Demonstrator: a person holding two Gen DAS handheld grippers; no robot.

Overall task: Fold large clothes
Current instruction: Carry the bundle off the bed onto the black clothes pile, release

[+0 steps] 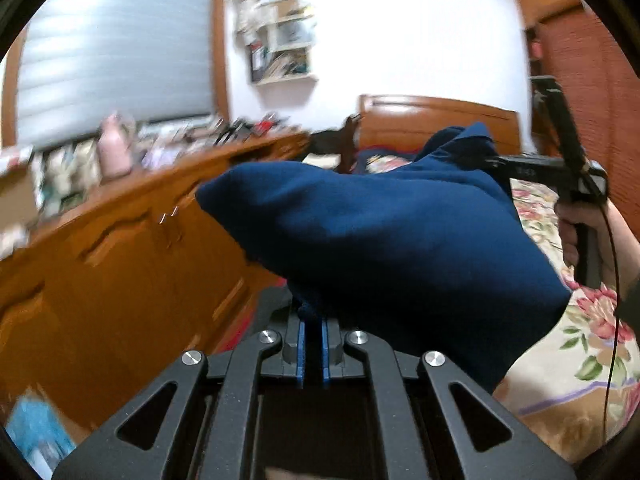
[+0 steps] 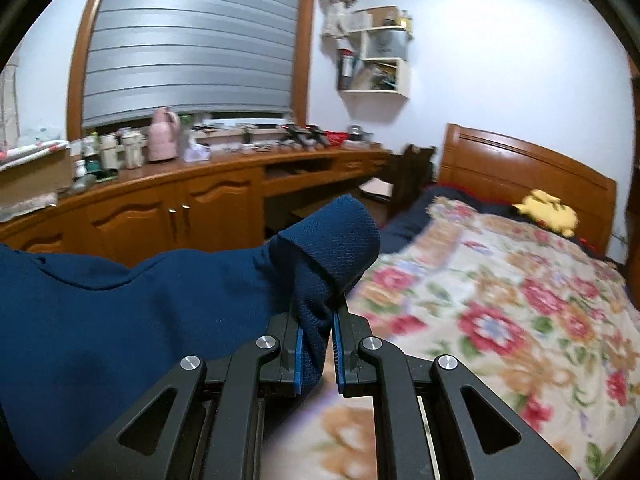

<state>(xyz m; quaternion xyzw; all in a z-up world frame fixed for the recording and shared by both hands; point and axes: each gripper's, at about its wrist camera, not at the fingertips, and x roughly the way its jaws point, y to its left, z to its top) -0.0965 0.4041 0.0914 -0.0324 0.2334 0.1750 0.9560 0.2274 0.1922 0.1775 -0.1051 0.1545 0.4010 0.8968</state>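
Both clamped: left gripper [image 1: 313,320] and right gripper [image 2: 318,320] each pinch the navy garment [image 1: 380,232], slung between them above the floral bedspread [image 2: 500,300]

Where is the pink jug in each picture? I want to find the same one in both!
Left wrist view: the pink jug stands on the long wooden counter at the left, blurred, below the window blind.
Right wrist view: the pink jug stands on the same counter, left of centre, under the blind.
Shared landmark: the white wall shelf hangs to the jug's upper right in both.
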